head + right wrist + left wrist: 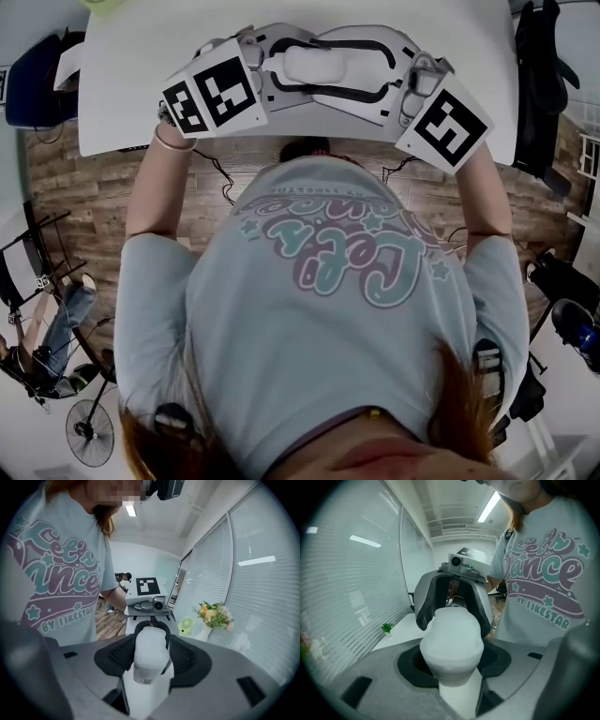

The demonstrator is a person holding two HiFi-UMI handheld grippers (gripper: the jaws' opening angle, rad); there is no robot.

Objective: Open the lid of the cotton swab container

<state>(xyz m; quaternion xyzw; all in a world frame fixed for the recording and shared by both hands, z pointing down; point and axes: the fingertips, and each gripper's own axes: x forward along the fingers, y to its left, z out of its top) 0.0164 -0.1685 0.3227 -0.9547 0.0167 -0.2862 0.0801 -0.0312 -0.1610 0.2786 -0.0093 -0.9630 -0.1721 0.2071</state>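
While you are holding the cotton swab container (323, 66) up over the white table (131, 84), its long axis is running level from one gripper to the other, so each end is lying straight ahead of one set of fingers. Your left gripper (452, 660) is clamping one end. Your right gripper (150, 656) is hugging the opposite end, its pads seemingly pressing both sides. Neither hand is sitting nearer. You are handling one container with two grippers. No lid seam is showing clearly, so I am judging that the pull goes along that axis.
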